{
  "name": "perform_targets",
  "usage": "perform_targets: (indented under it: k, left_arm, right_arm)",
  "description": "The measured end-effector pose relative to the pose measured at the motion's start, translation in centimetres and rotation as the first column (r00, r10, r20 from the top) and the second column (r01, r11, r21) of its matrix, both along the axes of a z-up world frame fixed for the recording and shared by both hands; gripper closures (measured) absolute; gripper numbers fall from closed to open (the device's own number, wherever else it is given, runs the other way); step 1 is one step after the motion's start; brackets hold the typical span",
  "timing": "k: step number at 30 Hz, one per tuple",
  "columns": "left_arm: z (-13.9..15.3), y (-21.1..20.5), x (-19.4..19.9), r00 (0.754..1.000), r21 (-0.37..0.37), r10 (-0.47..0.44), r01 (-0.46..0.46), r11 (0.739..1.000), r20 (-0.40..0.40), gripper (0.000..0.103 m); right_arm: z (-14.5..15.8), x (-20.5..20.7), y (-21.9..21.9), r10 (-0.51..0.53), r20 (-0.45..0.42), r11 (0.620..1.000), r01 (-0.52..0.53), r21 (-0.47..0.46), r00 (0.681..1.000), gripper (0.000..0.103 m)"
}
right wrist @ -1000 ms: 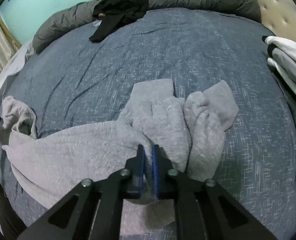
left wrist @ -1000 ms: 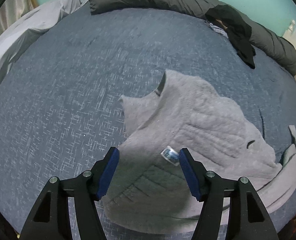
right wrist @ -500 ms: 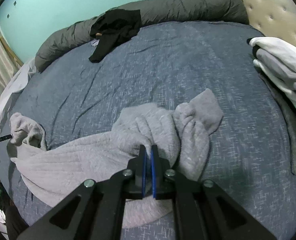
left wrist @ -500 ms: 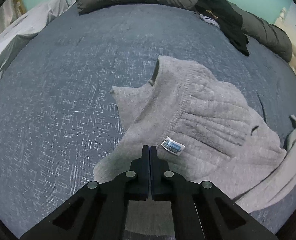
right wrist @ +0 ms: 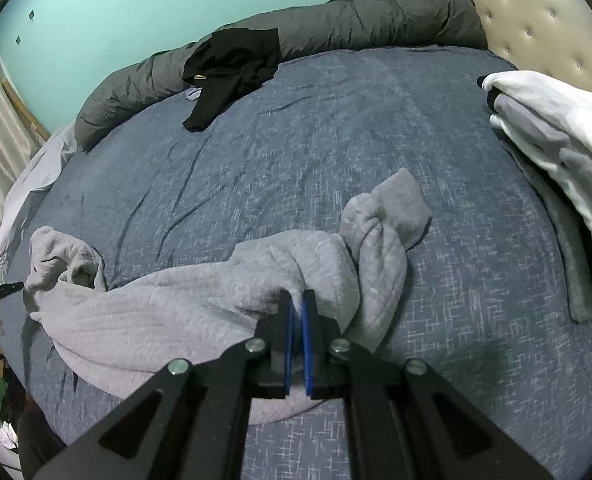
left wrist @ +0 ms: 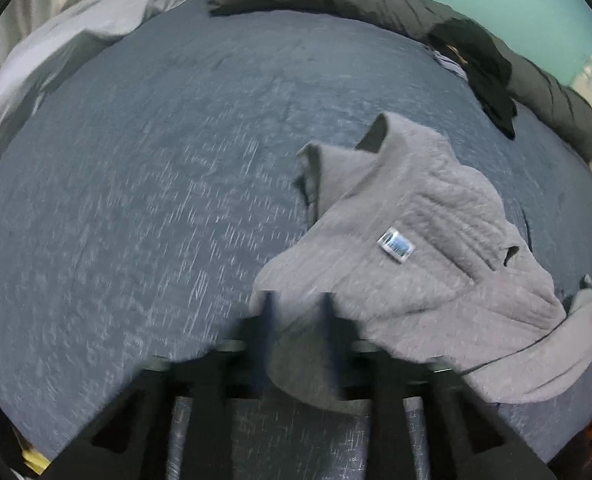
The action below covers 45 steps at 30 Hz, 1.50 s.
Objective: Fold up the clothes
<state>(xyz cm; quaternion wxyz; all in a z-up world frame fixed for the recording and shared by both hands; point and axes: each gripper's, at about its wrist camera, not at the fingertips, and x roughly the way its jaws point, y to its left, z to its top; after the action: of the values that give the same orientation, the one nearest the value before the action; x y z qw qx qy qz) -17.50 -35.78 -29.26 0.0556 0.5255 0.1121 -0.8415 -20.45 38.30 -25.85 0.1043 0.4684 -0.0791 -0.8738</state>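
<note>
A grey fleece garment (left wrist: 416,208) lies crumpled across the blue bedspread (left wrist: 136,200), a small woven label (left wrist: 395,245) showing on it. My left gripper (left wrist: 298,300) is blurred and its jaws are opening. A corner of the garment's hem lies loosely between the parted fingers. In the right wrist view the same garment (right wrist: 176,304) stretches leftwards from my right gripper (right wrist: 297,296), which is shut on a bunched fold and holds it slightly off the bed. A twisted sleeve (right wrist: 384,224) hangs just beyond it.
A black garment (right wrist: 232,68) rests against a rolled dark grey duvet (right wrist: 356,20) at the far edge. A folded white and grey stack (right wrist: 556,152) sits at the right by the tufted headboard (right wrist: 536,28). A pale sheet (left wrist: 76,40) lies far left.
The left gripper shut on the garment's hem, then parted again while sliding left, so the garment now sits further right in its view. The right gripper rose, still shut on the fleece.
</note>
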Motion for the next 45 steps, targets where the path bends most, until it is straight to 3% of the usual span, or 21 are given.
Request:
perform_targets:
  k: [1,4,8,11,12,13,16,17,29,33,42,45]
  left_arm:
    - [-0.4,-0.3,0.3,1.000,0.017,0.010,-0.010,1.000,0.001,0.042]
    - [-1.5,-0.5,1.1,0.999,0.026,0.036,-0.037,0.999,0.016,0.042]
    - [-3.1,-1.3,1.3,0.997,0.116,0.069,-0.072,0.991,0.028,0.042]
    - [-3.8,-1.0,1.2,0.998,0.129,0.058,-0.061,0.990,0.025,0.043]
    - [-3.9,-0.9,1.2,0.998,0.130,0.051,-0.054,0.990,0.022,0.053]
    - [-3.9,-0.6,1.3,0.999,0.130,0.045,-0.047,0.990,0.019,0.074]
    - [-3.4,0.1,1.4,1.000,0.109,0.025,-0.025,0.994,0.002,0.093]
    - [-3.0,0.3,1.6,1.000,0.101,0.018,-0.017,0.995,-0.007,0.095]
    - [5.4,-0.3,6.7,0.991,0.075,0.006,0.004,0.997,-0.132,0.096]
    - [6.4,-1.1,7.9,0.989,0.099,0.028,-0.014,0.995,-0.142,0.096]
    - [5.9,-2.8,11.0,0.987,0.174,0.099,-0.075,0.982,-0.130,0.096]
    - [5.3,-2.7,11.6,0.988,0.157,0.101,-0.082,0.984,-0.114,0.096]
  right_arm:
    - [-0.2,0.0,0.0,-0.003,0.005,1.000,0.003,-0.002,1.000,0.100]
    - [-0.8,0.0,0.0,-0.007,0.020,1.000,0.007,-0.013,1.000,0.100]
    - [-1.4,0.0,0.0,-0.006,0.035,0.999,0.007,-0.033,0.999,0.099]
    - [-1.7,0.0,0.0,-0.016,0.036,0.999,0.017,-0.040,0.999,0.099]
    - [-1.7,0.0,0.0,-0.019,0.031,0.999,0.020,-0.042,0.999,0.099]
    - [-1.6,0.1,0.0,-0.022,0.027,0.999,0.024,-0.043,0.999,0.099]
    - [-1.2,0.3,0.1,-0.026,0.016,0.999,0.027,-0.039,1.000,0.099]
    - [-0.9,0.5,0.2,-0.028,0.007,0.999,0.029,-0.038,1.000,0.099]
    - [3.8,5.1,3.2,-0.070,-0.087,0.995,0.063,-0.078,0.994,0.100]
    - [4.3,7.2,4.3,-0.075,-0.096,0.994,0.067,-0.085,0.993,0.100]
    - [0.1,10.8,6.1,-0.104,-0.023,0.990,0.101,-0.099,0.994,0.100]
    - [-1.8,11.3,6.2,-0.097,0.025,0.991,0.099,-0.087,0.995,0.100]
